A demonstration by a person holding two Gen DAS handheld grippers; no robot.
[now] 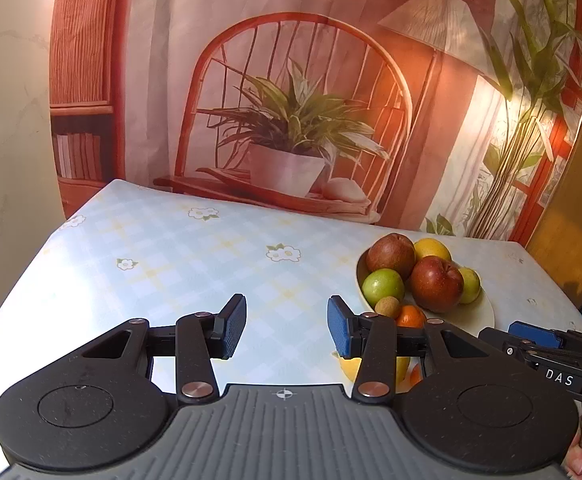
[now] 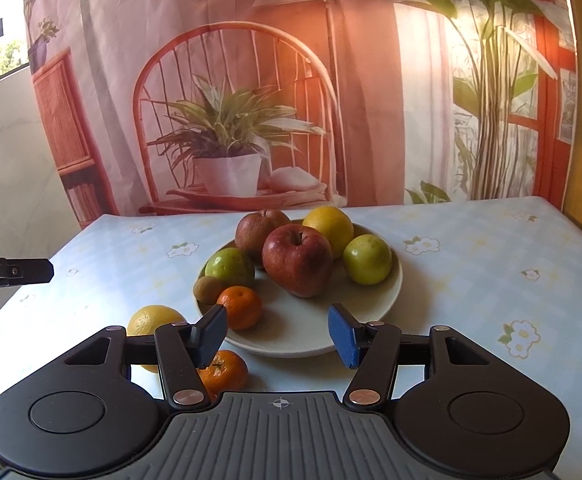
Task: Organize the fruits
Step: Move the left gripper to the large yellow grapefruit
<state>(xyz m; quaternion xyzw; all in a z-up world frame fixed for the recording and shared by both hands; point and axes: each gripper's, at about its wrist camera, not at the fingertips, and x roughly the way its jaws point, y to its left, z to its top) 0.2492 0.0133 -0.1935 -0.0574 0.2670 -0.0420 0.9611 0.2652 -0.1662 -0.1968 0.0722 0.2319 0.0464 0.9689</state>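
A cream plate (image 2: 371, 320) holds a red apple (image 2: 297, 260), a brownish apple (image 2: 257, 228), a yellow orange (image 2: 329, 230), two green fruits (image 2: 367, 259) (image 2: 229, 268), a small brown fruit (image 2: 207, 290) and a mandarin (image 2: 239, 307). A lemon (image 2: 151, 320) and a second mandarin (image 2: 225, 372) lie on the table beside the plate, by my right gripper's left finger. My right gripper (image 2: 277, 336) is open and empty above the plate's near rim. My left gripper (image 1: 287, 326) is open and empty over bare table, left of the plate (image 1: 471, 314).
The table (image 1: 151, 248) has a pale checked cloth with flower prints. A printed backdrop (image 2: 251, 80) of a chair and plants hangs behind its far edge. The right gripper shows in the left wrist view (image 1: 539, 340), and the left gripper's tip shows in the right wrist view (image 2: 11, 272).
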